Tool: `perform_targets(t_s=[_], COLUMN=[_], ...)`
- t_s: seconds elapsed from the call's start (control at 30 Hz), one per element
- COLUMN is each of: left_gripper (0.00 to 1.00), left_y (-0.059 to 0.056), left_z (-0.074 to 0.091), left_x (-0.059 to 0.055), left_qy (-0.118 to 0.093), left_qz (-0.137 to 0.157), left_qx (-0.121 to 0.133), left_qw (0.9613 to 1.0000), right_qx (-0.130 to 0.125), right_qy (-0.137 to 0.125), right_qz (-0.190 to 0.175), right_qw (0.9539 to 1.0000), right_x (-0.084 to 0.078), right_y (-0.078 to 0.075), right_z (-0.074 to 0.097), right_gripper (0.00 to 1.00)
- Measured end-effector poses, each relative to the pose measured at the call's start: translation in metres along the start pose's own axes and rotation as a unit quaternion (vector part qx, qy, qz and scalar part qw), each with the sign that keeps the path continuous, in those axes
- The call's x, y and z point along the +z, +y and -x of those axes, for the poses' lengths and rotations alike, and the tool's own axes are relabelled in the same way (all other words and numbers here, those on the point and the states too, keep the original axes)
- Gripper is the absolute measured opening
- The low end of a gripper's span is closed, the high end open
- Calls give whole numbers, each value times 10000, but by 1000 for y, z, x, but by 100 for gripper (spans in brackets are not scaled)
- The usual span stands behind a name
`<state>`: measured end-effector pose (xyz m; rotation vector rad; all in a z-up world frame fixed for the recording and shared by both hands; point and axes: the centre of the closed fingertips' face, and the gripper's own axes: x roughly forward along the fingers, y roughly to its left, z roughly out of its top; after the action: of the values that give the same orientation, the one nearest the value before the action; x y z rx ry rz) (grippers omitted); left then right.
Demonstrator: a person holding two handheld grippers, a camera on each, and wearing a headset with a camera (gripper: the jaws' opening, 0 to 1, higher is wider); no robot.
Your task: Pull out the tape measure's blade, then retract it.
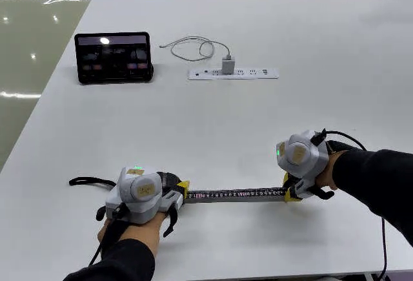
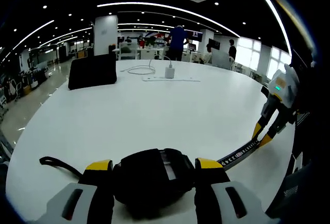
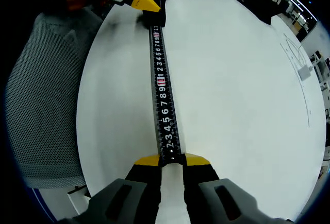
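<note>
Left gripper clamped on black rounded tape measure case, lower left of head view. Right gripper pinches tip of extended dark numbered blade over white counter.

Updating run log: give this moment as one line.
left gripper shut on tape measure case | right gripper shut on blade | blade extended

Left gripper down at seven o'clock: a rounded grey shell, tan square label on top, a small green light, yellow-tipped jaws and black straps. Right gripper at four o'clock matches it, grey and green-lit, with a black cable looping off its back. Black sleeves cover both arms.
</note>
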<state>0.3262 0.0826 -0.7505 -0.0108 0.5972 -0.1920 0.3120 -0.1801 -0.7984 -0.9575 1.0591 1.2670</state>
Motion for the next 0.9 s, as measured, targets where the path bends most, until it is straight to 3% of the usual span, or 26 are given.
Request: perform_targets(t_s=[0.33, 0.9], left_gripper=[58, 58], left_y=[0, -1], left_z=[-1, -2], left_x=[-2, -3], left_qy=[77, 103], left_qz=[-255, -250], left_qx=[31, 6], left_qw=[9996, 9996], right_qx=[-14, -80], right_qy=[-36, -127], right_qz=[-25, -19], right_qw=[10000, 9999], right_x=[0, 5], right_y=[0, 2], right_z=[1, -1], right_gripper=[11, 11])
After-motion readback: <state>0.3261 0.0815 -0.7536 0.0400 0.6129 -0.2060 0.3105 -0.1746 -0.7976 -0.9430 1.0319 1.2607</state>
